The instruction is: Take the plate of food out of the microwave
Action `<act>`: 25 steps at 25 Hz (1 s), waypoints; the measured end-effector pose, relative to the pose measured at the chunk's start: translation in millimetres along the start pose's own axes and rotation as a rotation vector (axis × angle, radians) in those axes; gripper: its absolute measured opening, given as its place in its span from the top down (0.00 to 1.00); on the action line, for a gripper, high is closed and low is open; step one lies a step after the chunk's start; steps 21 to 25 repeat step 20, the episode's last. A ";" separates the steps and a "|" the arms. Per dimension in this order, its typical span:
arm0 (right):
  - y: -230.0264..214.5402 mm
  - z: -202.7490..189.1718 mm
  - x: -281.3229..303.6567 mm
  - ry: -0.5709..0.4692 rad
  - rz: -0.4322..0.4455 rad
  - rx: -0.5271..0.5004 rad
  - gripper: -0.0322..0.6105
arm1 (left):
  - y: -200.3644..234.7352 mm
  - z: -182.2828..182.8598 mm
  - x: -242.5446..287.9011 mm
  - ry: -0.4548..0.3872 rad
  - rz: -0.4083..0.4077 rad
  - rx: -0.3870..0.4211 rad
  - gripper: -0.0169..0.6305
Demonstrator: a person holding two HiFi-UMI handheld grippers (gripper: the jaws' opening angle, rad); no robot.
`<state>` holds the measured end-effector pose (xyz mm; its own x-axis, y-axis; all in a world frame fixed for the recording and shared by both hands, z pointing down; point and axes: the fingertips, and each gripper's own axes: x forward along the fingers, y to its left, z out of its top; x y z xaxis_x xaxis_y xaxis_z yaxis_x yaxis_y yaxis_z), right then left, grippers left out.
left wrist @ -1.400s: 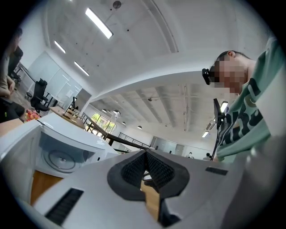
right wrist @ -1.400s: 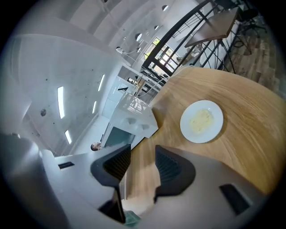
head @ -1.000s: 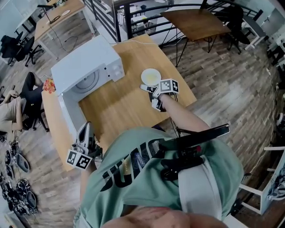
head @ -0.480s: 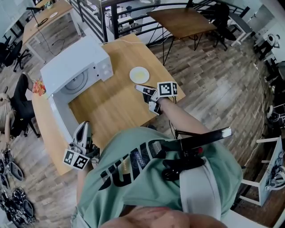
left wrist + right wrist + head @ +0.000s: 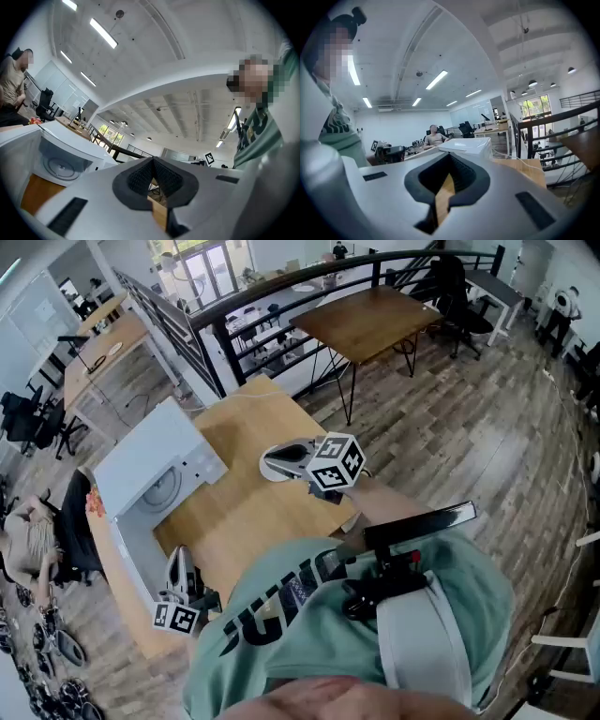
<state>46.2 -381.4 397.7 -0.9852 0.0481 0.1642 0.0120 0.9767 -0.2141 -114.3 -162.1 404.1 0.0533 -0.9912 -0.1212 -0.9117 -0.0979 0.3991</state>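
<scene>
Head view, looking steeply down: the plate (image 5: 272,474) sits on the table (image 5: 239,517), outside the microwave (image 5: 150,463) and to its right. My right gripper (image 5: 279,458) hangs over it, pointing left toward the microwave. Its jaws cover most of the plate's top and whatever food it carries, so only the near rim shows. These jaws have just closed and now stand together with nothing between them. The right gripper view confirms this: bare wood and the microwave lie beyond the tips, and no plate appears there. From that I judge the gripper is lifted clear of the plate rather than resting on it. My left gripper (image 5: 178,559) is well apart from the plate, at the table's near left corner just beside the open door (image 5: 131,563). Its jaws are likewise together and empty. The deciding relation: the plate lies below my right jaws, and being round it has no long axis, so any part of the rim would serve. The right hand is by far the nearer. Judged from this layout, the removal itself looks complete, and what remains within reach is the door, beside my left hand
</scene>
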 end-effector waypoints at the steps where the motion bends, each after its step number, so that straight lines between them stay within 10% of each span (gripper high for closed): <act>1: -3.3 -3.5 -8.6 0.003 0.000 -0.007 0.94 | -6.1 -3.8 5.6 0.005 -0.002 -0.003 0.97; 25: -10.6 -25.9 -6.5 -0.005 0.011 0.035 0.94 | -14.6 -6.0 19.6 0.060 -0.004 0.010 0.97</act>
